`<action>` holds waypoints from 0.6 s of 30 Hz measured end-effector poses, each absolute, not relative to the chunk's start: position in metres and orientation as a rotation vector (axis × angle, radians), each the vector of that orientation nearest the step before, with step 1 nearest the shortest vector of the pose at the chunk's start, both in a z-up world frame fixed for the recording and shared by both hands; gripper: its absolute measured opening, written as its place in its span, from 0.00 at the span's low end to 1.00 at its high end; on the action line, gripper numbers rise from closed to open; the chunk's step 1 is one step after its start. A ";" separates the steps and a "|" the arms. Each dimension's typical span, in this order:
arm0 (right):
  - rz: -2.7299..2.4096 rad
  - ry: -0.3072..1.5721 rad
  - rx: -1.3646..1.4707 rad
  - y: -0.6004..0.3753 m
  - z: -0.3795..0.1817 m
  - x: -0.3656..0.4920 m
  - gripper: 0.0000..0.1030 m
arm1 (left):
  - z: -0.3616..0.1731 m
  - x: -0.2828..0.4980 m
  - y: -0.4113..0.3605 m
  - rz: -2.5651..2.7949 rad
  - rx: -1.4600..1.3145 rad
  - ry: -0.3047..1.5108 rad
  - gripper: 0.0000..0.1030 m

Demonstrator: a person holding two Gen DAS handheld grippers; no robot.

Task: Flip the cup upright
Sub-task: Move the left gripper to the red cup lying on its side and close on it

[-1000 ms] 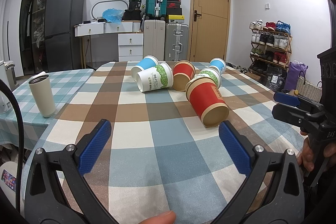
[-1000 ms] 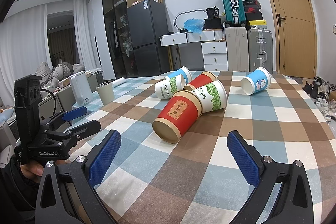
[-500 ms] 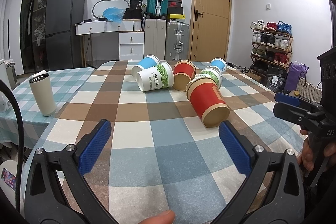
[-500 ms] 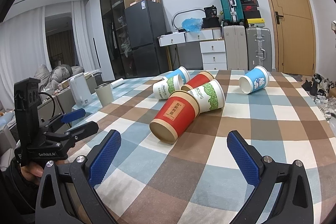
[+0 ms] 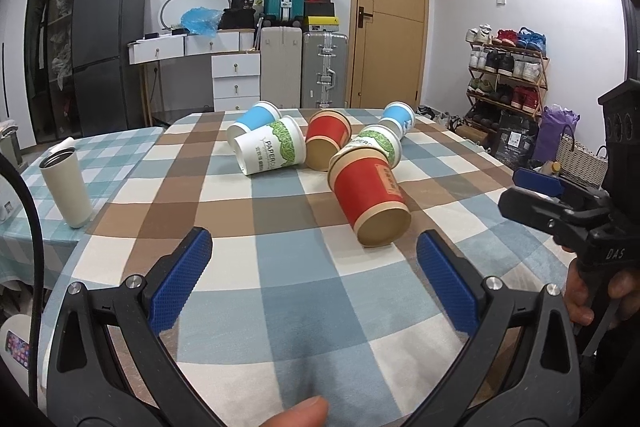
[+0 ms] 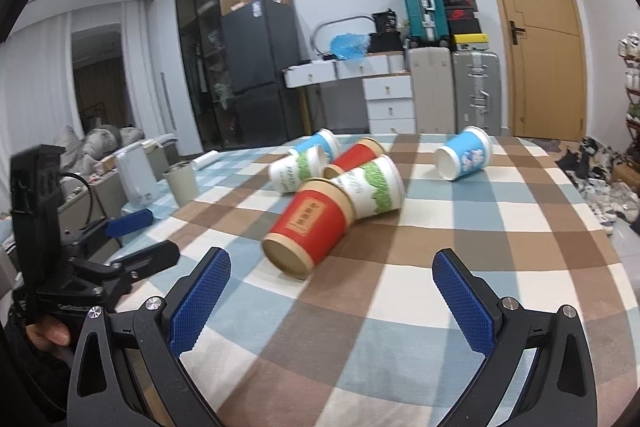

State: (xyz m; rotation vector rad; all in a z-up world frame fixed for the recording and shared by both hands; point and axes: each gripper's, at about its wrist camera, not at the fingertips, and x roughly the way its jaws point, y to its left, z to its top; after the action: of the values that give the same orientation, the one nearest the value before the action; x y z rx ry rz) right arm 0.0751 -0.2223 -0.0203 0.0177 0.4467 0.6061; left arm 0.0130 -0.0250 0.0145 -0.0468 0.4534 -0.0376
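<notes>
Several paper cups lie on their sides on the checked tablecloth [image 5: 280, 291]. The nearest is a red cup [image 5: 370, 199], its open mouth toward me; it also shows in the right wrist view [image 6: 308, 227]. Behind it lie a green-print white cup [image 5: 270, 151], a second red cup [image 5: 326, 143], another green-print cup [image 6: 370, 187] and two blue cups [image 5: 256, 115] [image 6: 464, 153]. My left gripper [image 5: 314, 263] is open and empty, short of the red cup. My right gripper [image 6: 332, 279] is open and empty, just before the red cup.
A beige tumbler [image 5: 66, 187] stands upright on the side table at left. The right gripper's body [image 5: 576, 211] shows at the right edge of the left view. The left gripper's body [image 6: 72, 255] shows at left in the right view. Suitcases, drawers, fridge and door stand behind.
Both grippers have moved slightly forward toward the cups; the right wrist view has risen and closed on the nearest red cup. No cup has moved.
</notes>
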 end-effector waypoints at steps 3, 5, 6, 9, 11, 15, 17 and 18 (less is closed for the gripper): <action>0.604 0.463 0.048 -0.229 -0.019 0.078 1.00 | 0.017 0.023 -0.033 -0.050 -0.037 0.471 0.99; 0.605 0.482 0.063 -0.232 -0.020 0.082 1.00 | 0.019 0.031 -0.038 -0.054 -0.027 0.483 0.99; 0.599 0.486 0.062 -0.233 -0.020 0.083 1.00 | 0.020 0.035 -0.040 -0.062 -0.023 0.491 0.99; 0.563 0.483 0.056 -0.237 -0.019 0.084 1.00 | 0.021 0.047 -0.046 -0.078 -0.017 0.515 0.99; 0.569 0.492 0.064 -0.238 -0.020 0.087 1.00 | 0.020 0.055 -0.051 -0.080 -0.012 0.532 0.99; 0.565 0.498 0.068 -0.242 -0.020 0.089 1.00 | 0.013 0.079 -0.060 -0.092 -0.014 0.586 0.99; 0.566 0.498 0.074 -0.242 -0.020 0.090 1.00 | 0.010 0.089 -0.062 -0.096 -0.027 0.614 0.99; 0.566 0.497 0.079 -0.244 -0.019 0.090 1.00 | 0.008 0.095 -0.063 -0.103 -0.041 0.630 0.99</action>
State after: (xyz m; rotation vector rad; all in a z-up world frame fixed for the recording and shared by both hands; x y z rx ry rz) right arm 0.0902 -0.2440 -0.0193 0.0790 0.4972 0.5663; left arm 0.0951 -0.0630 0.0084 -0.0407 0.6304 -0.1027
